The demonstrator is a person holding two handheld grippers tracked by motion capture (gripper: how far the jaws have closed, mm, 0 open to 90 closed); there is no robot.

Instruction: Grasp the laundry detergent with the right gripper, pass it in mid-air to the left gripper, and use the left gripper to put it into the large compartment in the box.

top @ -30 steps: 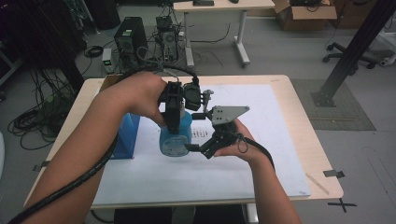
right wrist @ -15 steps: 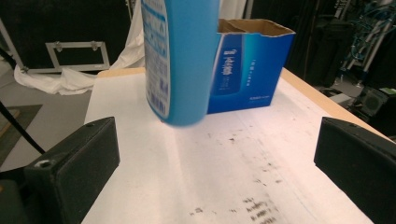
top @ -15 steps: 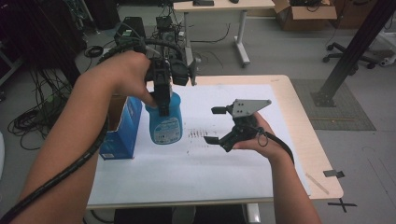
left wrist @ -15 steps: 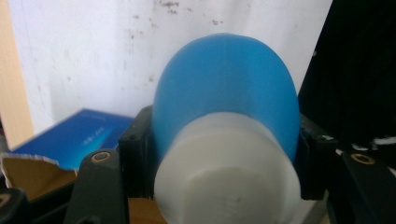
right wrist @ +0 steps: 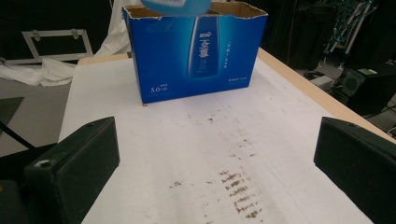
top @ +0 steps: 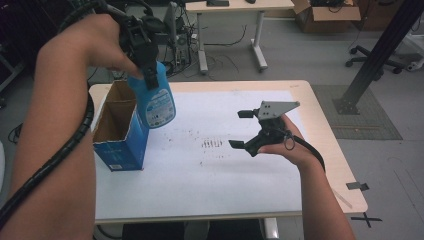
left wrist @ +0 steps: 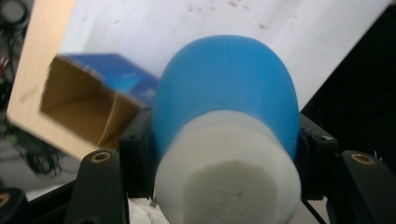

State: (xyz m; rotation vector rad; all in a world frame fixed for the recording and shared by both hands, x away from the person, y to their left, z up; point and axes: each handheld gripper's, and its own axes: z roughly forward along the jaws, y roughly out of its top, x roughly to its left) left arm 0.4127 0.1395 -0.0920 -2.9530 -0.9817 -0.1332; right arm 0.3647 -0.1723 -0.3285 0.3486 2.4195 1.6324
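My left gripper is clamped on the blue bottle near its white cap, holding it aloft at upper left, just above the open blue box. My right gripper hangs empty, jaws apart, mid-frame. Lowering the bottle into the box looks to remain.

Your left gripper, matt black plastic with brass-coloured screw heads, clamps a smooth, glossy blue plastic bottle just below its matt white cap. Beside the bottle, the box is cardboard: glossy blue print outside, raw brown and dull inside, with a ragged torn rim. Under the box, a matt white paper sheet smudged with dark marks covers the pale wood-look table. Your right gripper is matt black, topped by a dull grey plate.
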